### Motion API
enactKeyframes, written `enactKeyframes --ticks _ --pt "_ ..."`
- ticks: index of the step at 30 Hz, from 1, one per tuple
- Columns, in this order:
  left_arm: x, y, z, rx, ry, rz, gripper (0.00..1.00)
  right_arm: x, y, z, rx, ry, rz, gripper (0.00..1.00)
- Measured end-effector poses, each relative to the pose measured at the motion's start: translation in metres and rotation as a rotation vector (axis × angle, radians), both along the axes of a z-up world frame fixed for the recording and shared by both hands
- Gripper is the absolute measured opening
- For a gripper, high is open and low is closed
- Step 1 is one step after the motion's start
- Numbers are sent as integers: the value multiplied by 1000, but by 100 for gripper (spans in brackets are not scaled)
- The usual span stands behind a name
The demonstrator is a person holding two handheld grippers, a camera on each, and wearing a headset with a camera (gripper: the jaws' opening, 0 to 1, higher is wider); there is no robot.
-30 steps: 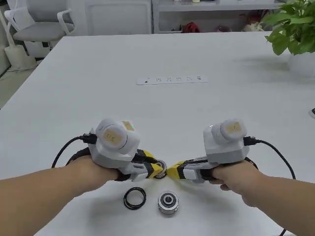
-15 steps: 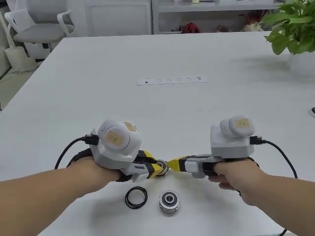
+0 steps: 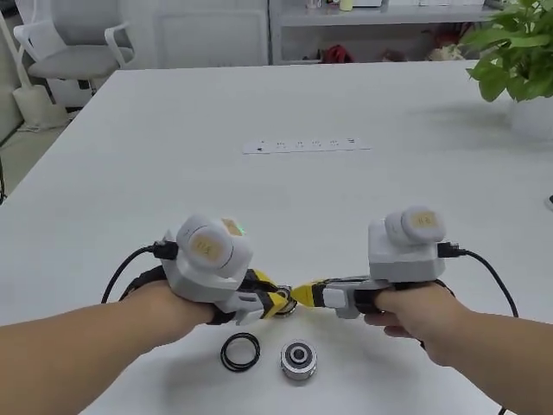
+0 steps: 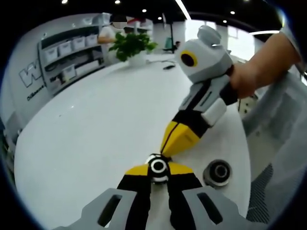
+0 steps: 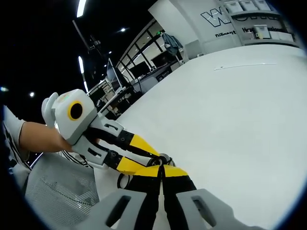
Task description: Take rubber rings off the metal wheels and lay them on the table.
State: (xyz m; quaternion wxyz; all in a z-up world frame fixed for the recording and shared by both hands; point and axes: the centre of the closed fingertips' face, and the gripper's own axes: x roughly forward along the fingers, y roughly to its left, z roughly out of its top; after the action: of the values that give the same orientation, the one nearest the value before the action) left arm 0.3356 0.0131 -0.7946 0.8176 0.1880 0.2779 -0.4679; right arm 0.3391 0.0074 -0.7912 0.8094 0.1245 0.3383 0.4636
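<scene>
My left gripper (image 4: 159, 170) is shut on a small metal wheel (image 4: 158, 164) that wears a black rubber ring, held just above the table. My right gripper (image 5: 162, 167) comes in from the opposite side with its jaws together and its yellow tips pinched at that wheel's rim. In the head view the left gripper (image 3: 278, 303) and the right gripper (image 3: 299, 295) meet tip to tip near the front edge. A loose black rubber ring (image 3: 240, 352) lies on the table below them, beside a bare metal wheel (image 3: 298, 359).
The white table (image 3: 285, 199) stretches far ahead. A white power strip (image 3: 307, 145) lies at its middle and a potted plant (image 3: 517, 52) stands at the back right. Cables trail from both grippers. An office chair (image 3: 73, 43) stands behind the far left.
My right gripper has rolled and shifted slightly left, its tips closing in on the wheel held by the left. The left gripper, loose ring and bare wheel stay put.
</scene>
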Motion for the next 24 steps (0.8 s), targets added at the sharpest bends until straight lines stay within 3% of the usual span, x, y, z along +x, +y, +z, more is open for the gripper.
enactKeyframes --ticks 13,14,15,17,20,24 --pt "0 0 0 -4 5 1 12 -6 7 4 17 -2 37 0" --pt "0 0 0 -3 -1 2 12 -14 17 16 96 1 84 0" --pt "0 0 0 -7 3 5 12 -11 15 16 89 10 55 0" --pt "0 0 0 -9 2 7 12 -8 14 14 59 -18 59 0" --pt "0 0 0 -7 3 9 12 -9 13 14 70 -13 51 0" --pt "0 0 0 -9 6 20 13 -8 10 11 44 -34 52 0"
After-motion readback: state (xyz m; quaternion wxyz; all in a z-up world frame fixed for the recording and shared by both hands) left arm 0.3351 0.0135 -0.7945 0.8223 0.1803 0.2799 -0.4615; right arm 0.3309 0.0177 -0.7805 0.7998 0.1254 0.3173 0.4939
